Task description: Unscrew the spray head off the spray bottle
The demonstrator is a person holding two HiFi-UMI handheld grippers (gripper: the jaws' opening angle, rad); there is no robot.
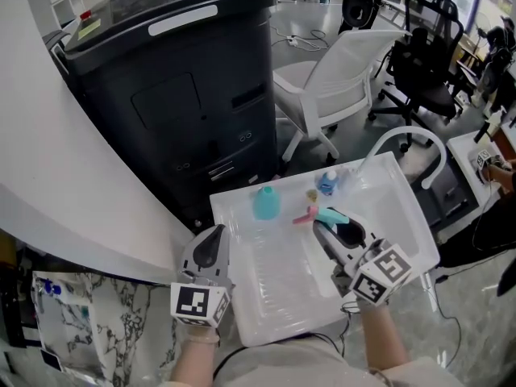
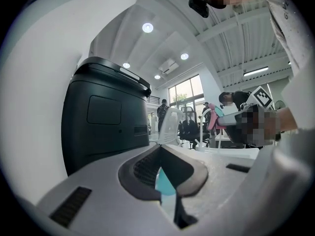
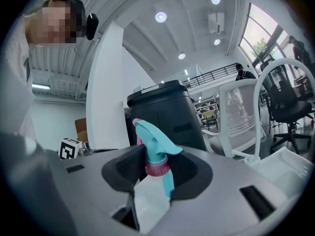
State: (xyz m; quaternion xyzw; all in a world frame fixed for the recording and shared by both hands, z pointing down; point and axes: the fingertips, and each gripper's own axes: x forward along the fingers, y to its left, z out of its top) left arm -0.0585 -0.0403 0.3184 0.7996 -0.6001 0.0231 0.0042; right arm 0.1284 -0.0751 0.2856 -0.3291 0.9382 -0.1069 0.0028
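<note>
Grippers hover over the white tray (image 1: 274,276): left gripper (image 1: 214,236) pressed together, empty; right gripper (image 1: 329,226) pinching the teal spray head (image 3: 156,149) at its pink collar. Farther along the tray stands the teal spray bottle (image 1: 266,202), separate from the head. A black cabinet (image 1: 185,95) rises beyond.

Head view steeply down over shallow white plastic tray (image 1: 278,276); gripper views close, level (tall black plastic cabinet (image 1: 177,95) common to all)

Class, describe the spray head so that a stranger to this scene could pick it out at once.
Find the big black cabinet; before it lies a white tray. Over the tray, the right gripper clamps the spray head. Unlike the plain teal bottle nearby, it has a nozzle and a pink collar.
</note>
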